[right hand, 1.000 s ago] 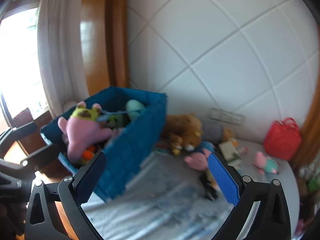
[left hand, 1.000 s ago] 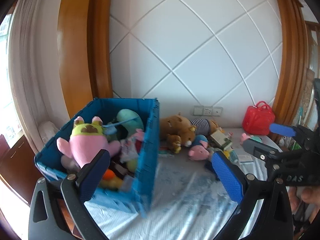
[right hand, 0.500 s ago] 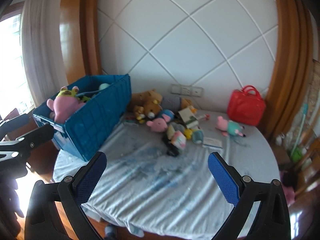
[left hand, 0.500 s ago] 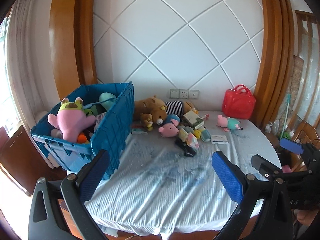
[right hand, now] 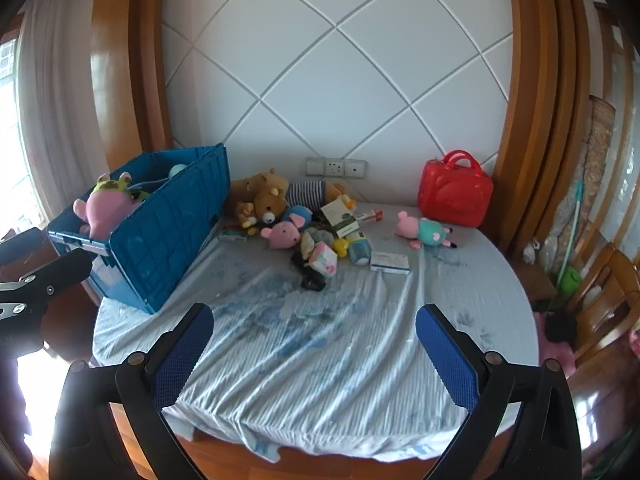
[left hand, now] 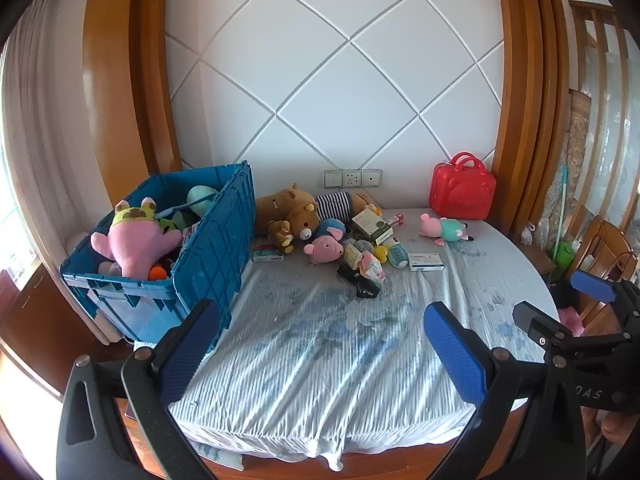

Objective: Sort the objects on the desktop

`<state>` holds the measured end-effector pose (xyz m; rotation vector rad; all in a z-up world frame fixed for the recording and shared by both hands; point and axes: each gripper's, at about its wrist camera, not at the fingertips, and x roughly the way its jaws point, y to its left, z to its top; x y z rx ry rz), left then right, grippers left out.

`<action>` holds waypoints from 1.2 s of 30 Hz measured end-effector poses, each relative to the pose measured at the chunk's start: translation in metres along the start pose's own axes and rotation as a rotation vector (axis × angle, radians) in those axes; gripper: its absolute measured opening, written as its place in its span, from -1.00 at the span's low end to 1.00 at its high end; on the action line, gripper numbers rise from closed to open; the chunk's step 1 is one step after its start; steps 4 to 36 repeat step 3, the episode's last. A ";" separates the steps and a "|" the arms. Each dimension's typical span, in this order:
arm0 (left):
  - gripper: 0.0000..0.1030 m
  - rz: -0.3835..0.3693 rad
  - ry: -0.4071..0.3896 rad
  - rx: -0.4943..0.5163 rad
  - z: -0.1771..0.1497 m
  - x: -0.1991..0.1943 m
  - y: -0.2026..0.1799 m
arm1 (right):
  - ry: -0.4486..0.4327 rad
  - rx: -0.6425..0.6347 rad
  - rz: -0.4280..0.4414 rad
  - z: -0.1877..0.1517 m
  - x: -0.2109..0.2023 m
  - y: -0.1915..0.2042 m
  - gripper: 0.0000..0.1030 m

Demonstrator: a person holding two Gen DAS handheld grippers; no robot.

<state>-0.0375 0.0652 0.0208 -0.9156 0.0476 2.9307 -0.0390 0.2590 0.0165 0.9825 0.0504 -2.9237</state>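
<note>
A blue crate at the table's left holds a big pink plush and other toys. A heap of plush toys and small boxes lies at the back middle: brown bears, a pink pig head, a white box. A pink and teal pig plush lies apart on the right. My left gripper and right gripper are open and empty, above the table's near edge, far from the toys.
A red case stands at the back right by the wall. The table wears a wrinkled pale blue cloth. Wooden chairs stand to the right. The right gripper also shows in the left wrist view.
Both grippers have pulled back from the crate toward the near edge of the table. The whole tabletop has come into view. Both stay open and empty.
</note>
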 end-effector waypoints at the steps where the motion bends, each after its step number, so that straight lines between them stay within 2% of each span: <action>1: 1.00 -0.003 0.003 -0.003 -0.001 0.000 0.000 | 0.000 0.002 -0.001 0.000 -0.001 0.001 0.99; 36: 1.00 -0.006 0.006 -0.004 -0.002 -0.001 0.000 | -0.001 -0.002 -0.001 -0.001 -0.003 0.002 0.99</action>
